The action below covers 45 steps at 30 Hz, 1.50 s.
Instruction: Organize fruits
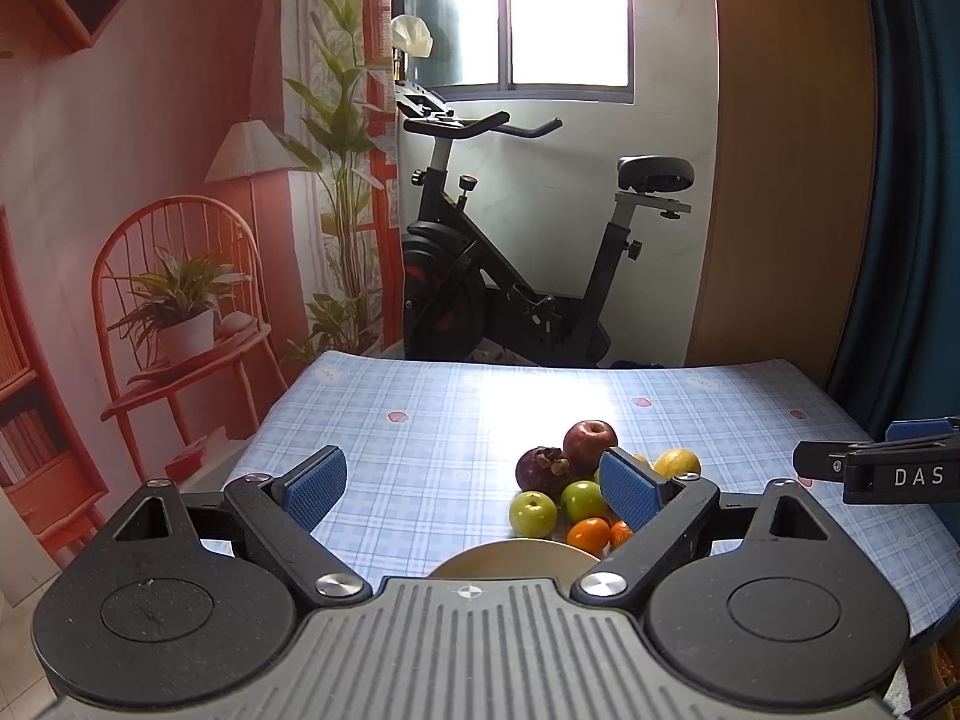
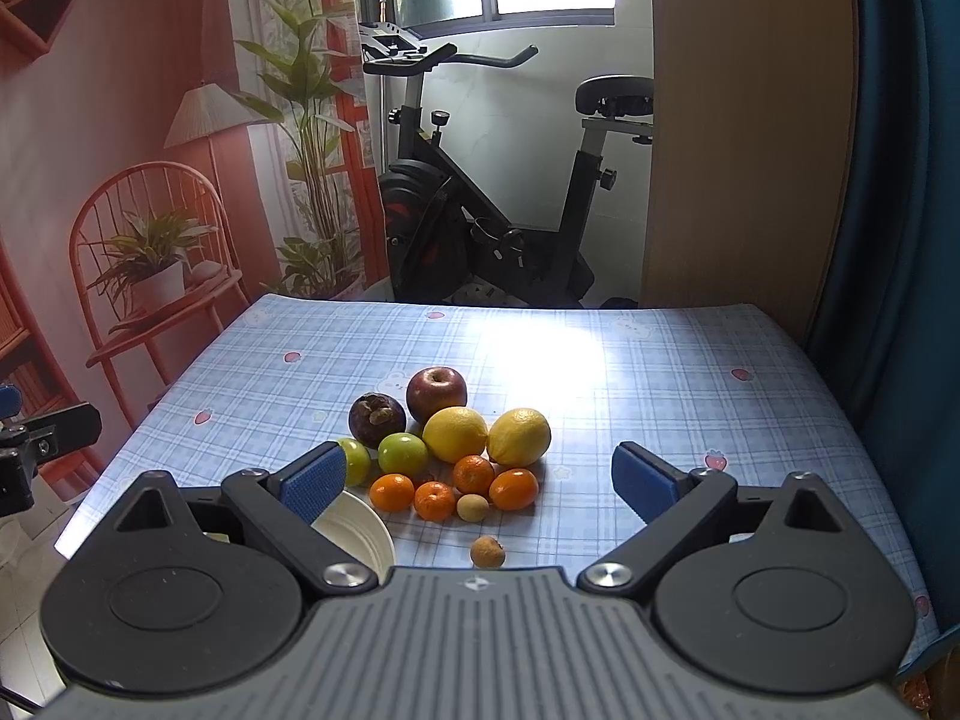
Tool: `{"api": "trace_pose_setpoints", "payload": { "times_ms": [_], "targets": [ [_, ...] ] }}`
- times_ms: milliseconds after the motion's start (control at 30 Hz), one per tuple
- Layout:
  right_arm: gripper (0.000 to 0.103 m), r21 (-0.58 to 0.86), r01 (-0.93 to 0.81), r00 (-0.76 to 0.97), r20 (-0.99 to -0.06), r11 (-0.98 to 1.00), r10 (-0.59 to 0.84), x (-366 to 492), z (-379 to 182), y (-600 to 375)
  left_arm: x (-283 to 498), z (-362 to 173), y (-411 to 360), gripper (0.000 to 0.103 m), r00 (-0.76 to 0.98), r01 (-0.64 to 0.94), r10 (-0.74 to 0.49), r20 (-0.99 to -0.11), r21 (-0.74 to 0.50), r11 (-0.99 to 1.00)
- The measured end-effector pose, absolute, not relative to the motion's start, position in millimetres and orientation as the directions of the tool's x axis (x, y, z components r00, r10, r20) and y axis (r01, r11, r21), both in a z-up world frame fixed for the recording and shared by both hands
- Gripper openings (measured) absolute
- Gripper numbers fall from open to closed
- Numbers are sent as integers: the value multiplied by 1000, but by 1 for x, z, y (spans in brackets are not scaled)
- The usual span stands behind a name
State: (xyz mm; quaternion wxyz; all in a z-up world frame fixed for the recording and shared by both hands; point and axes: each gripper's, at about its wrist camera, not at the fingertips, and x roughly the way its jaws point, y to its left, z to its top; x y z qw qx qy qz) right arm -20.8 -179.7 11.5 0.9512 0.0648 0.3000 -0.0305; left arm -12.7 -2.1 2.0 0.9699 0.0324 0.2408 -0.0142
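Here we hold both grippers, left [image 1: 474,483] and right [image 2: 480,480], fingers spread wide and empty, above the fruit pile [image 2: 456,450] beside the white plate [image 2: 360,531] on the table [image 2: 660,372].

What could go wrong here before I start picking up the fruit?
1. The fruits touch in a tight cluster; closing the open right tongs on a tangerine may nudge neighbours.
2. The lone small brown fruit could roll off the near table edge.
3. The white plate sits near the edge, under the tongs.
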Motion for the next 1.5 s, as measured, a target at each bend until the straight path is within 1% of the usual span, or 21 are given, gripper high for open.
{"api": "trace_pose_setpoints", "payload": {
  "times_ms": [1267, 1333, 1400, 1500],
  "targets": [
    [97, 122, 87, 823, -568, 989, -2, -22, 12, -181, -12, 5, -3, 93, 883, 40, -14, -469, 47, 998],
    [97, 127, 62, 832, -554, 990, 19, -23, 11, -182, -9, 3, -1, 93, 877, 40, -18, -479, 36, 999],
    [97, 128, 22, 852, -521, 992, 48, -23, 7, -184, -5, 0, 1, 93, 874, 45, -28, -484, 23, 999],
    [97, 110, 2, 872, -486, 994, 52, -19, -3, -186, 3, -10, 5, 93, 882, 72, -69, -466, -11, 997]
  ]
}}
